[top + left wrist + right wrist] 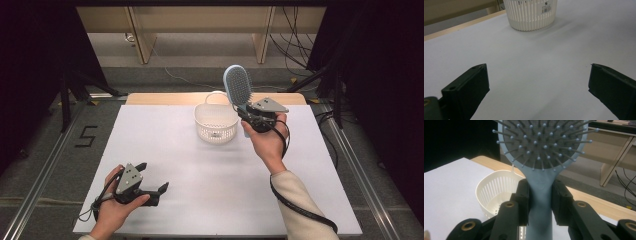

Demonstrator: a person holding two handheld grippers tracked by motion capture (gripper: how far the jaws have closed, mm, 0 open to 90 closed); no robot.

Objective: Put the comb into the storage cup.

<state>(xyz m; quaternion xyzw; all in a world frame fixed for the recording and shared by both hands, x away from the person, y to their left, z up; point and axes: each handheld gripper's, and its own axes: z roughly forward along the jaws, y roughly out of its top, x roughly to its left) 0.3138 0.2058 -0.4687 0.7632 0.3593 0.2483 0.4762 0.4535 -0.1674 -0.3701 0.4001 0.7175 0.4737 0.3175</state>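
Hairbrush point(541, 157) stands upright, its handle pinched in your right gripper point(246, 113); basket point(216, 122) sits just left, below

- Table point(200, 200): rectangular top under a flat white cover; a bare wooden strip shows along the far edge at 12 o'clock.
- White basket point(216, 122): slatted plastic, round, standing upright directly on the cover, just past centre toward 12 o'clock. Thin loop handle at its far rim. Barcode label low on the near wall.
- Left gripper point(152, 190): low at the table's 7 o'clock corner, near the front edge; whether it touches the cover cannot be told.
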